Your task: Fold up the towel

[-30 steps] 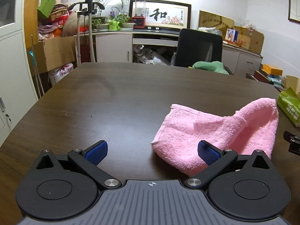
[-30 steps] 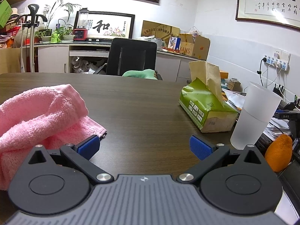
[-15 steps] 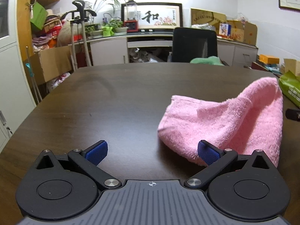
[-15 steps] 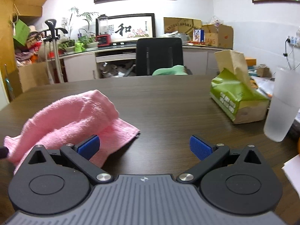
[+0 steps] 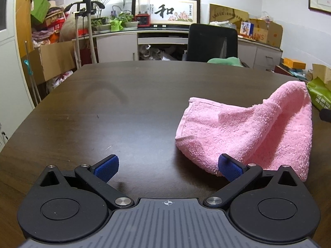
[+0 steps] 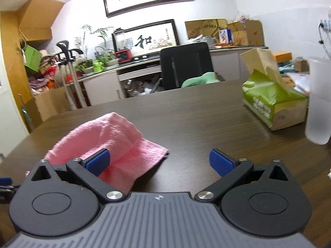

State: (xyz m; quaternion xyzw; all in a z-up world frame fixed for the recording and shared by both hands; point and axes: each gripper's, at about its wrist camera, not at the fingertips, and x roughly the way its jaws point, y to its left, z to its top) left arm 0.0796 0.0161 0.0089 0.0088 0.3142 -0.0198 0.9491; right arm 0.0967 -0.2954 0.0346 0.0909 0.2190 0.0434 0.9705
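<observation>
We could not make out the near edge of the pink towel [image 5: 244, 132] in either view, since the black tong bodies cut it off, and the right wrist picture was blurred and tilted; the frosted cup [image 6: 318, 101] ran off its right border. A dark object at the right border of the left view was too cropped to name. Our left tongs [image 5: 168, 167] stood wide open over bare dark desk [image 5: 128, 107], holding nothing, the right blue pad [image 5: 228, 167] just in front of the towel's near fold; whether it touched we could not tell. Our right tongs [image 6: 159, 162] were likewise wide open and empty, the left pad [image 6: 97, 161] overlapping the towel [image 6: 111, 142]. The towel lay rumpled on the desk, bunched into a ridge, well left of the green tissue pack [image 6: 273, 103]. Compared with half a second before, the right view had swung left and tipped, while the towel sat nearer the left tongs.
</observation>
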